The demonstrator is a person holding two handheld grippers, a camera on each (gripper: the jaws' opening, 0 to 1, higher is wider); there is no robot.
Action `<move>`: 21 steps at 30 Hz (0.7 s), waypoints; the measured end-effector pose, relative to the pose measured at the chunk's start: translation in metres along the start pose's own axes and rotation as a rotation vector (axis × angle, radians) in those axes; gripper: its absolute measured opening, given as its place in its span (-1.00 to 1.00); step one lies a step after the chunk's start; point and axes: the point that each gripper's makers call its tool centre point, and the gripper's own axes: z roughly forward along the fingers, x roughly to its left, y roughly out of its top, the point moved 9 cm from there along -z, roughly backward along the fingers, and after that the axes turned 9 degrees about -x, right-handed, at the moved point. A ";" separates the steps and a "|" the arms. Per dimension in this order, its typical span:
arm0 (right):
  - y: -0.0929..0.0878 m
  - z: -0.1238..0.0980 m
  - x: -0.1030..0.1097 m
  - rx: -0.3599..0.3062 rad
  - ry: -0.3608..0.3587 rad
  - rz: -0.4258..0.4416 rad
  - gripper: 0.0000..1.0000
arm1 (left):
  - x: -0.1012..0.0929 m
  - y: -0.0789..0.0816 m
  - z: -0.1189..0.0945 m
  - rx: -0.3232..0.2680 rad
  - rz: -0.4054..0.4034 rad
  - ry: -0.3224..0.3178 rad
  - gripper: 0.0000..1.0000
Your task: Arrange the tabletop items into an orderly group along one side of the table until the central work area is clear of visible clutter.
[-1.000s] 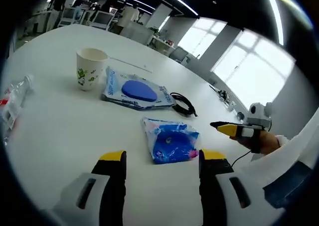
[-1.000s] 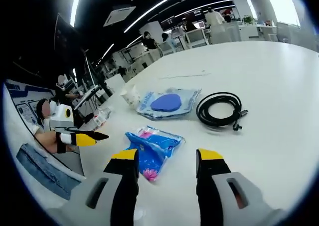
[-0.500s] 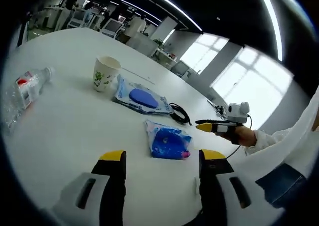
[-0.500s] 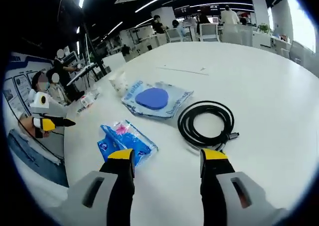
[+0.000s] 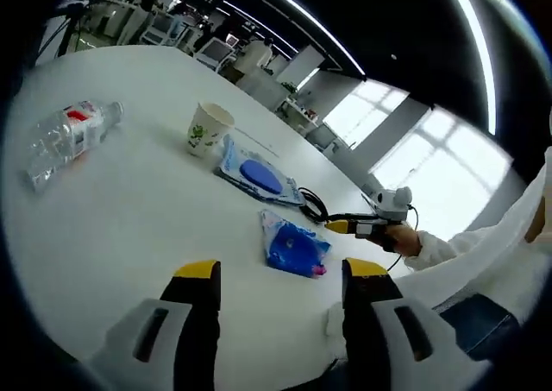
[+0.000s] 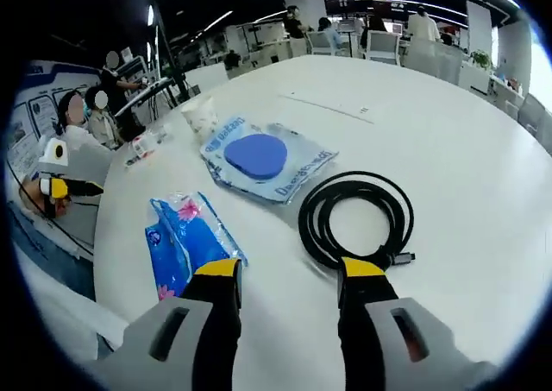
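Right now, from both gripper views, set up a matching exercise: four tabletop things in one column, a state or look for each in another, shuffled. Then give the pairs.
Things:
1. water bottle
2. paper cup
3. black cable
4. blue packet

States:
A. wound in a loose coil
B. lying on its side
C. standing upright, mouth open upward
D. flat on the table, by the right gripper's left jaw

Pairs: 1-B, 2-C, 3-A, 4-D

We see a clear plastic bottle lying flat, well apart from the white paper cup standing upright.
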 end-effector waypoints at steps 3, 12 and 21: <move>0.011 0.001 -0.003 0.001 -0.005 -0.082 -0.10 | -0.003 0.002 0.000 -0.019 -0.002 -0.005 0.09; 0.007 0.026 -0.012 0.101 0.039 -0.118 -0.05 | -0.006 0.000 -0.001 -0.019 -0.013 -0.026 0.01; 0.001 0.040 -0.015 0.189 0.018 -0.188 -0.18 | -0.003 -0.004 0.002 -0.002 -0.025 -0.011 -0.03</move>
